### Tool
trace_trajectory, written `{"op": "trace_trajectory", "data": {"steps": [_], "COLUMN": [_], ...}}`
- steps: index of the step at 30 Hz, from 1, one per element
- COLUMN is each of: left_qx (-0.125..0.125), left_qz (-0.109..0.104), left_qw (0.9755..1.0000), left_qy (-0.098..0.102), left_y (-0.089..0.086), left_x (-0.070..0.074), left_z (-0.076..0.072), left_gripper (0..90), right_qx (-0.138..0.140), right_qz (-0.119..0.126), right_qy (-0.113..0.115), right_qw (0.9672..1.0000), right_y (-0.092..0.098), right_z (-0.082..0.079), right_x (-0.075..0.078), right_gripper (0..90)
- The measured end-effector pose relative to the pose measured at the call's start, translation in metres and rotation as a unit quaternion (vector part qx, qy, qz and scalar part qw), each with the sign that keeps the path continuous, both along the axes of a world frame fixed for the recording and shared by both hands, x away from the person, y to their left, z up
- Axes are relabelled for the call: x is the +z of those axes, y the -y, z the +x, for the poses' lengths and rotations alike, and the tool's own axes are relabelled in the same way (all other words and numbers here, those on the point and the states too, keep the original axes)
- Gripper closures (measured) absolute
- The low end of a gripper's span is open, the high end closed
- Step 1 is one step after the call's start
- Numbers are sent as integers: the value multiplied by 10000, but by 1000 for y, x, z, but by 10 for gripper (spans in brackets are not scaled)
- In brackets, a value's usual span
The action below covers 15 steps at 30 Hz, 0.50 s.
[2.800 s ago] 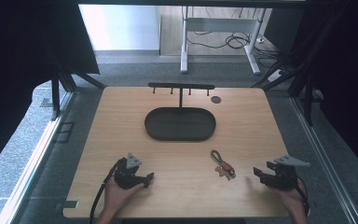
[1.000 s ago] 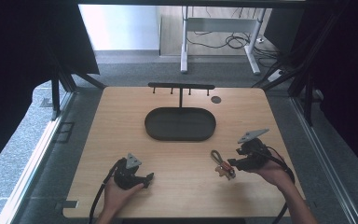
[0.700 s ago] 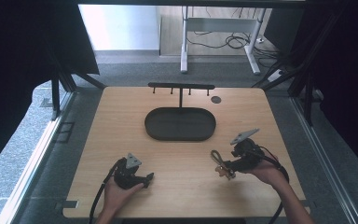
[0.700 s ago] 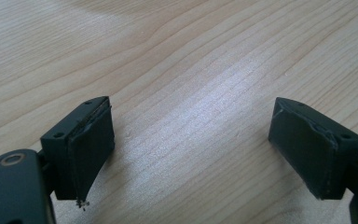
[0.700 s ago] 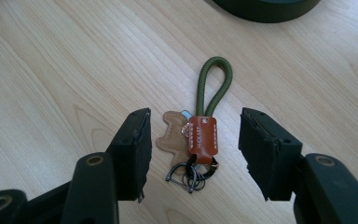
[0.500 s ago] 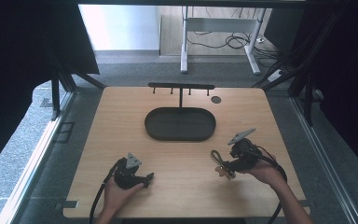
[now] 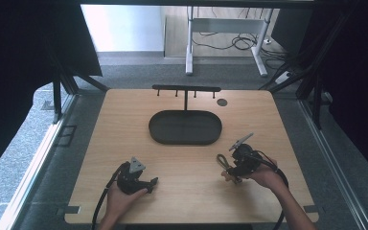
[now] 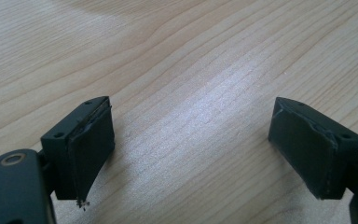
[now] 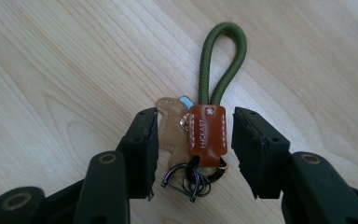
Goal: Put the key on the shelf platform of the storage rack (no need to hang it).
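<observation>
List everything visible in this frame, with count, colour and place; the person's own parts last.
keychain: one, green cord loop, brown and tan leather tags, dark metal rings; flat on the table between the right jaws, pads not yet pressing.
tray: one, black, oval, table middle.
hook rack: one, black, behind the tray.
round mark: one, dark, right of the rack.
table: one, light wood.
desk frame: one, white, on the floor beyond, cables under it.
left gripper: one, black, open above bare wood, near left.
right gripper: one, black, jaws just closing around the keychain.

Black oval tray (image 7: 185, 140) mid-table; T-shaped hook rack (image 7: 186, 89) just behind tray; small dark disc (image 7: 222, 102) right of rack, behind tray.
</observation>
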<state>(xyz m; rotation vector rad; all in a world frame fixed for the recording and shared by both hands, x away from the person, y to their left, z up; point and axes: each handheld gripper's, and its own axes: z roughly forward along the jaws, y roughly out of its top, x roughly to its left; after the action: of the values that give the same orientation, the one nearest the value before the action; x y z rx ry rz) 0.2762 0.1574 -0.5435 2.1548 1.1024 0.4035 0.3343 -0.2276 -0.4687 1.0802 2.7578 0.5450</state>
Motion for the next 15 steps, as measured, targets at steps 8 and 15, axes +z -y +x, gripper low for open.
{"op": "trace_trajectory", "data": {"steps": [8,15], "left_qx": [1,1], "left_qz": [-3,-3], "left_qw": [10000,10000], "left_qy": [0,2], "left_y": [0,0], "left_x": [0,0], "left_z": [0,0], "left_gripper": [145,146], "right_qx": [-107,-123], "right_qz": [-103,-154], "right_qy": [-118,-168], "right_qw": [9998,9997], "right_y": [4,4], "right_z": [6,9], "right_x": [-16,-22], "right_gripper": [539,575]}}
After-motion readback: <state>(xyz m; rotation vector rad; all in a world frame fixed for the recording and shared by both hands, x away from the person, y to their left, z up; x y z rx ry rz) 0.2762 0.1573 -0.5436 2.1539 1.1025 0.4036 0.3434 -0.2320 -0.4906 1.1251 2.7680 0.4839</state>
